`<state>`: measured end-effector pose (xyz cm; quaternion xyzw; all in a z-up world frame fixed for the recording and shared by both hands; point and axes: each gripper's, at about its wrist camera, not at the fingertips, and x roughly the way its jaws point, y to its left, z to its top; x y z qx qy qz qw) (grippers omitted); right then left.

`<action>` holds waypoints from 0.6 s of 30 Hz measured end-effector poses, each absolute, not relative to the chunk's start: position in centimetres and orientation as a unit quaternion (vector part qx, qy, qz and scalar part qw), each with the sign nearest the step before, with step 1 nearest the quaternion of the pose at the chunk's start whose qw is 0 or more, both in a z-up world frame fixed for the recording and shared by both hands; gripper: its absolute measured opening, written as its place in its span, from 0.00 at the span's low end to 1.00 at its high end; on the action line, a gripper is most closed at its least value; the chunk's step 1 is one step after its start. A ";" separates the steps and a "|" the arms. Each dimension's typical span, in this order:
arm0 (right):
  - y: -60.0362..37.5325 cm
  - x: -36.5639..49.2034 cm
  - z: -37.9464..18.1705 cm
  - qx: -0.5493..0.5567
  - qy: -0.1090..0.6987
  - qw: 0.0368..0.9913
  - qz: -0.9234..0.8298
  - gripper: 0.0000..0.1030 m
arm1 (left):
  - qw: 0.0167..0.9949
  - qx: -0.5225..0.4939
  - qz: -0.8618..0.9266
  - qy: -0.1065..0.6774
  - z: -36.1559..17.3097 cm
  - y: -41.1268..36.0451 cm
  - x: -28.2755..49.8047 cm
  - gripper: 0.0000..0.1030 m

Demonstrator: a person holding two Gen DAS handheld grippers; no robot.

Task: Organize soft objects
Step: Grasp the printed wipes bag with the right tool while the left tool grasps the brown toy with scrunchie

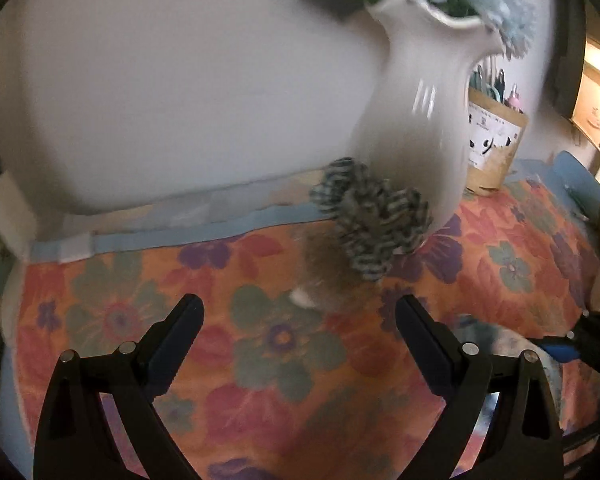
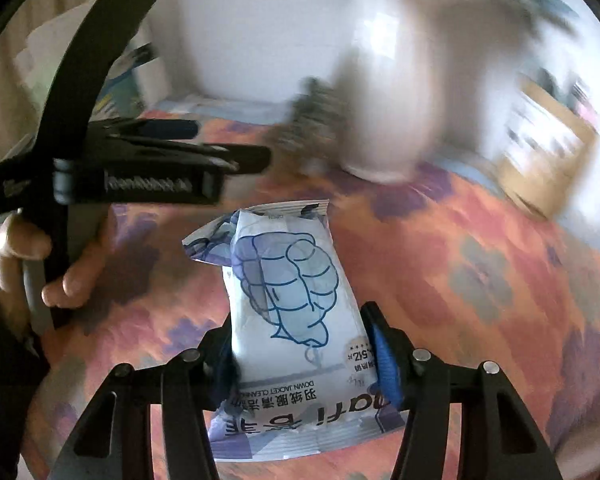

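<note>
A: What does the left wrist view show?
B: The left hand-held gripper [image 1: 300, 328] spread wide, nothing between its fingers, above the floral desk [image 1: 260, 380]. A striped scrunchie [image 1: 370, 220] leans against the white vase [image 1: 416, 120].
A: And the right wrist view?
B: The right hand-held gripper [image 2: 300, 352] grips a wipes packet [image 2: 296, 320] on both sides. The person's hand [image 2: 32, 268] holds the other gripper at left.

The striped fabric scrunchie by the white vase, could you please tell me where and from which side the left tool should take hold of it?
Grip the ruffled near edge of the striped scrunchie, coming from the open tablecloth side with the open left tool. The white vase stands right behind it, apparently touching, so that side is blocked. A brown fuzzy item lies just in front; blur hides whether they overlap.
</note>
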<state>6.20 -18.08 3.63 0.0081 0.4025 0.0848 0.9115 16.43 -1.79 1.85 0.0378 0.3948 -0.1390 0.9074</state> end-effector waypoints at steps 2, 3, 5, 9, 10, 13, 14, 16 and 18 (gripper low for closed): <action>-20.0 5.5 3.2 0.058 0.392 0.913 0.091 0.54 | 0.907 0.045 -0.137 0.397 1.6 -2.9 17.5 0.92; -21.1 5.4 3.1 0.085 0.390 0.912 0.097 0.54 | 0.905 0.051 -0.134 0.399 1.5 -3.4 18.0 0.86; -22.2 5.4 3.1 0.112 0.387 0.911 0.093 0.55 | 0.904 0.062 -0.135 0.402 1.3 -4.3 19.0 0.68; -23.2 5.5 2.8 0.139 0.386 0.907 0.095 0.60 | 0.895 0.055 -0.151 0.416 0.7 -5.6 20.4 0.38; -23.1 5.4 2.8 0.133 0.386 0.908 0.091 0.60 | 0.898 0.056 -0.151 0.410 0.8 -5.5 20.2 0.35; -21.9 4.7 3.0 0.107 0.381 0.915 0.079 0.57 | 0.898 0.029 -0.163 0.408 1.4 -4.8 18.7 0.34; -21.6 4.5 3.1 0.095 0.376 0.919 0.075 0.55 | 0.899 0.016 -0.165 0.406 1.7 -4.3 17.9 0.34; -20.8 3.7 3.5 0.072 0.363 0.925 0.089 0.52 | 0.901 -0.008 -0.169 0.400 2.6 -3.4 15.8 0.34; -20.5 2.4 4.1 0.068 0.351 0.929 0.095 0.52 | 0.904 -0.021 -0.170 0.391 3.4 -2.3 13.3 0.34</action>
